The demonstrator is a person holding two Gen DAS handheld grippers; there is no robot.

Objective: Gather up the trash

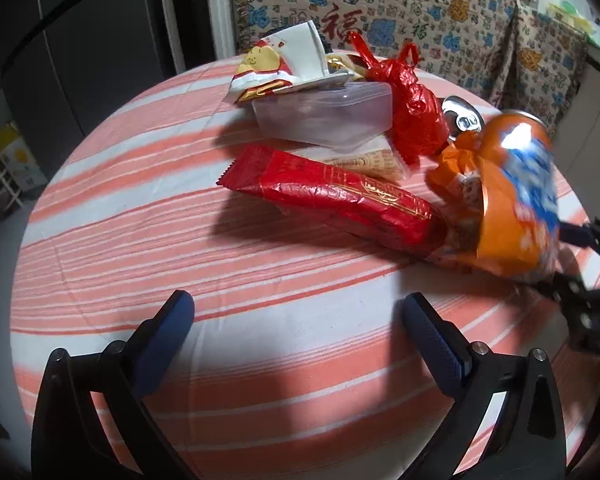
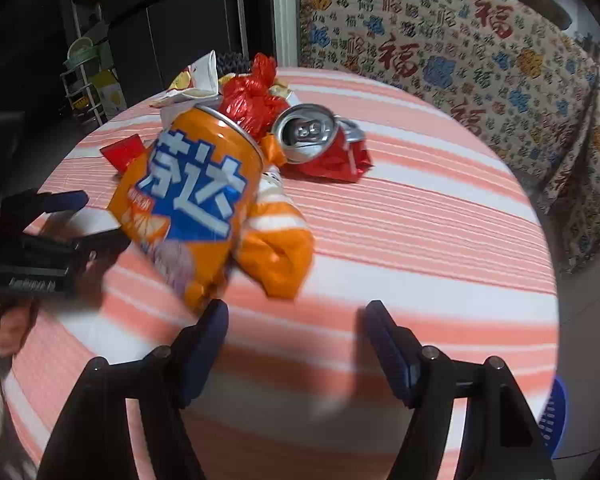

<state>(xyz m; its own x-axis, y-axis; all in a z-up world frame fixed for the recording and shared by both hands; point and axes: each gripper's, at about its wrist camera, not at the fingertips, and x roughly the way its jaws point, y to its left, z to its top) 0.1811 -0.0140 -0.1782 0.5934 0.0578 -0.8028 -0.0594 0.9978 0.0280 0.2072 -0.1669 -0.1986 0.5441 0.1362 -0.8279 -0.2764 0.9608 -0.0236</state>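
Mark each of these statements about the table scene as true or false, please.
1. The left gripper holds the orange can. False: its jaws are open with nothing between them.
2. The crushed red can lies on the striped tablecloth. True.
3. The long red wrapper lies inside the clear plastic container. False: it lies on the cloth in front of it.
4. The right gripper is open. True.
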